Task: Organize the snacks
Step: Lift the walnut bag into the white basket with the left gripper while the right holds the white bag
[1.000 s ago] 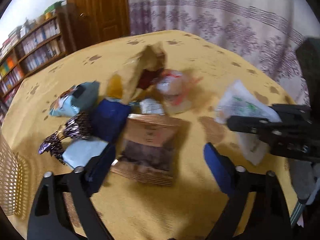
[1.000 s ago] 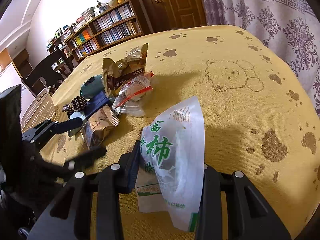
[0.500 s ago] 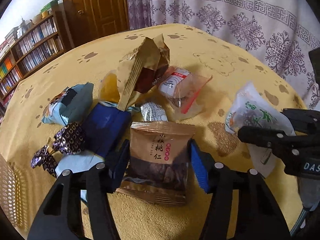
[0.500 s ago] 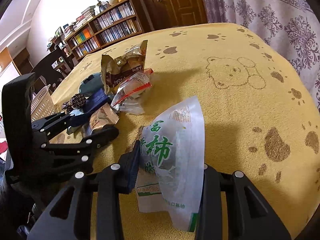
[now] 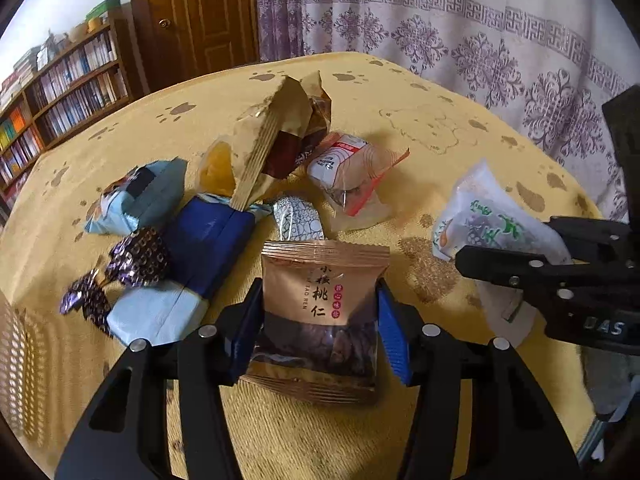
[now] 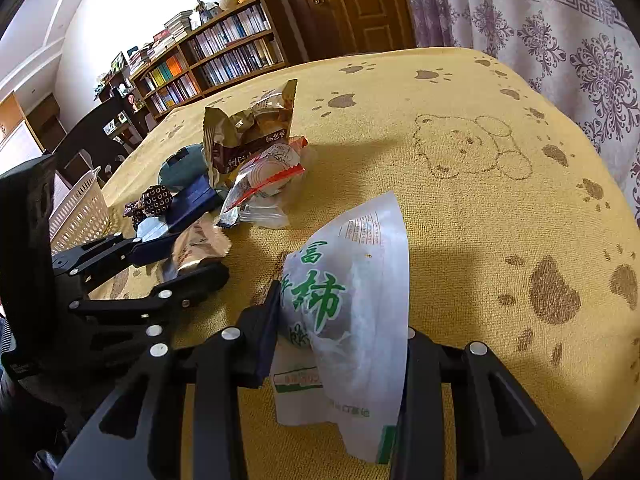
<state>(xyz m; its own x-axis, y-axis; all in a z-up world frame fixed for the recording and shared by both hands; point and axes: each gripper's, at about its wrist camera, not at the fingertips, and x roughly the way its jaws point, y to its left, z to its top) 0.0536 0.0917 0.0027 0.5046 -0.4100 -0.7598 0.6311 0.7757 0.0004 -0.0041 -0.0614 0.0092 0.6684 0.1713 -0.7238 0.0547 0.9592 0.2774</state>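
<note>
Left claw (image 5: 318, 320) clamping brown walnut packet (image 5: 320, 316), right claw (image 6: 340, 344) gripping white persimmon bag (image 6: 352, 300), basket (image 6: 80, 210) clearer in right view

A home: crowded bookshelves (image 6: 216, 60), wooden door (image 5: 200, 16), patterned curtains (image 5: 460, 40), paw-print tablecloth (image 6: 500, 184).

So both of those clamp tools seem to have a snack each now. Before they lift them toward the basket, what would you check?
1. Left tool shut on the copper walnut packet: ok.
2. Right tool shut on the white persimmon bag: ok.
3. Walnut packet apart from the silver-patterned wrapper behind it: cannot tell.
4. White basket within view, at the left: ok.
5. Room in the basket: cannot tell, inside hidden.
6. The two tools apart from each other: ok.
</note>
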